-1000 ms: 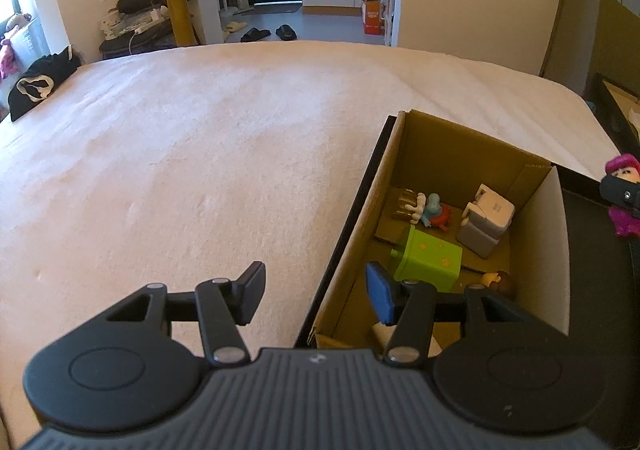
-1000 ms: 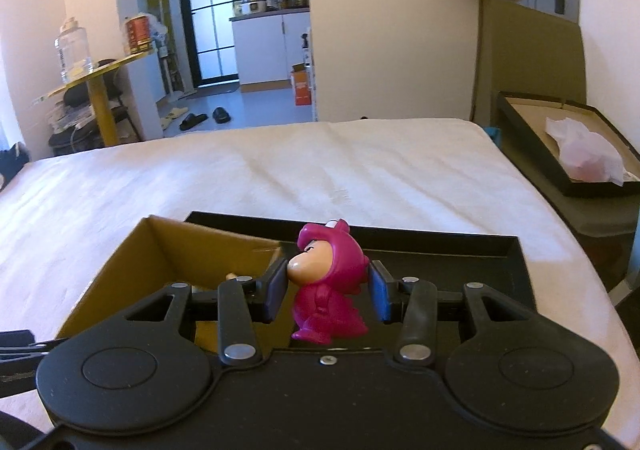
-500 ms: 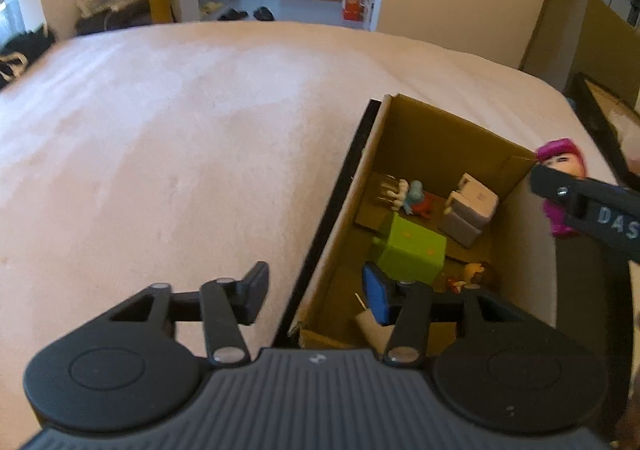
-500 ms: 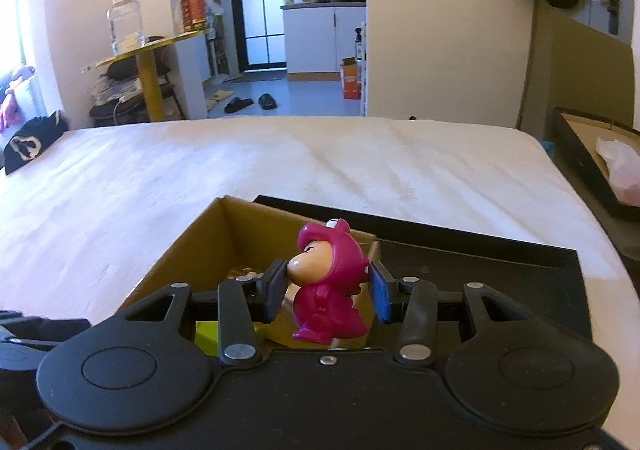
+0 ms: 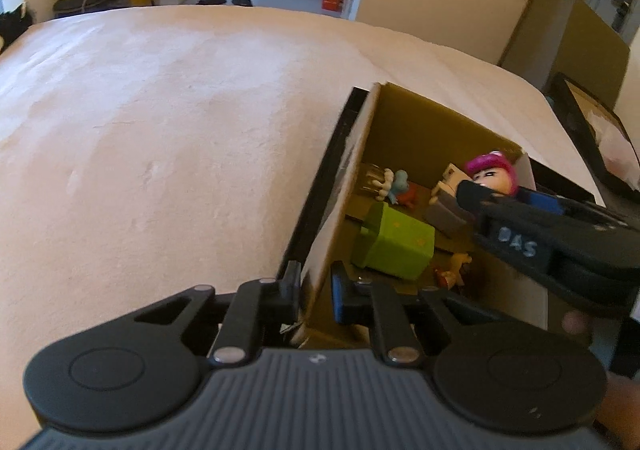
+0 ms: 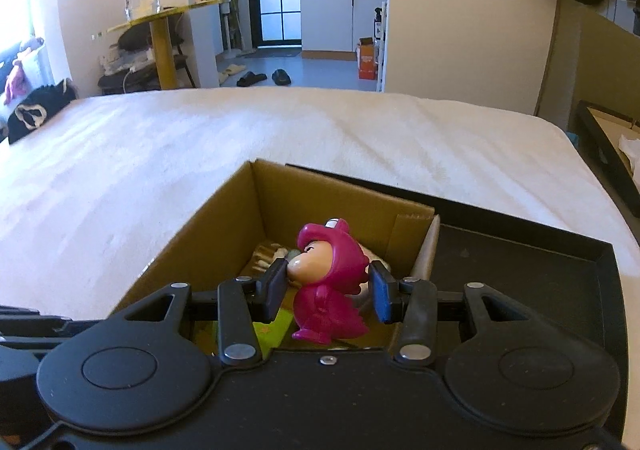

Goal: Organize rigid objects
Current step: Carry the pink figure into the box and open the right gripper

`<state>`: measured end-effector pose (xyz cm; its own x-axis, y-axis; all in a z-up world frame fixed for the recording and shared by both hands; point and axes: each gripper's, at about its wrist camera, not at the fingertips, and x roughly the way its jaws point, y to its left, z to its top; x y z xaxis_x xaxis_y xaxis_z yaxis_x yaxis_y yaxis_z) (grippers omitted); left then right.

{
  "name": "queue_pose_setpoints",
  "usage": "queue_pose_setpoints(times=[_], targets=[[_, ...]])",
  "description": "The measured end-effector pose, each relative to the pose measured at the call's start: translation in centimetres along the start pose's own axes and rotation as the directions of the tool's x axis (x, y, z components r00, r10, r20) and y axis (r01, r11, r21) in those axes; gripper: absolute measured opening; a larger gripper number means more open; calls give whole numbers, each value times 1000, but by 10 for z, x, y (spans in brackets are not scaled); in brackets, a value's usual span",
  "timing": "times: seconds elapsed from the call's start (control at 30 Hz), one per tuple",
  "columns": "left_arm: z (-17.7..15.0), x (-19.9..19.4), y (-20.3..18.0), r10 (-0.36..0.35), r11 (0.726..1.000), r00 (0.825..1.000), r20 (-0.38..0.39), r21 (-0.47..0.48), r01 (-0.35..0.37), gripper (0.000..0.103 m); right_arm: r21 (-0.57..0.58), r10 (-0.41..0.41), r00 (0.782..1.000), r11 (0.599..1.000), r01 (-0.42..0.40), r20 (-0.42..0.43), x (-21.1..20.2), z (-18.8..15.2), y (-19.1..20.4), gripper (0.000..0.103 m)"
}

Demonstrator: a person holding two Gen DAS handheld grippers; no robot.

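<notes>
White bedspread underneath; left gripper has just closed on the cardboard box wall, looks pinched. Right gripper clamps the pink figurine above the box; releasing early could bounce it out.

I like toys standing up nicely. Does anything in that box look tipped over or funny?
Yes. In the cardboard box, the green block lies tilted on its side, and the small figures behind it lie jumbled. The pink figure hangs over the box, clamped in the right gripper.
</notes>
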<state>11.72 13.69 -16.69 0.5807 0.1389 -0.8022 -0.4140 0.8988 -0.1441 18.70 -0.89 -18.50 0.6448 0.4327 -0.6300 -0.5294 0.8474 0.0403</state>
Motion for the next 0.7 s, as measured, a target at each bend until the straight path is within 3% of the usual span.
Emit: queue_pose_setpoints(times=[0.1, 0.23, 0.57, 0.7], targets=[[0, 2, -2, -21, 999, 1000, -15, 24, 22, 14, -11, -23, 1000, 1000, 23, -9, 2, -4, 0, 46], [3, 7, 4, -39, 999, 999, -32, -16, 39, 14, 20, -2, 1000, 1000, 3, -11, -4, -4, -7, 46], [4, 8, 3, -21, 1000, 999, -47, -21, 20, 15, 8, -1, 1000, 1000, 2, -20, -30, -3, -17, 46], [5, 8, 2, -3, 1000, 998, -70, -19, 2, 21, 22, 1, 1000, 1000, 0, -24, -38, 0, -21, 49]])
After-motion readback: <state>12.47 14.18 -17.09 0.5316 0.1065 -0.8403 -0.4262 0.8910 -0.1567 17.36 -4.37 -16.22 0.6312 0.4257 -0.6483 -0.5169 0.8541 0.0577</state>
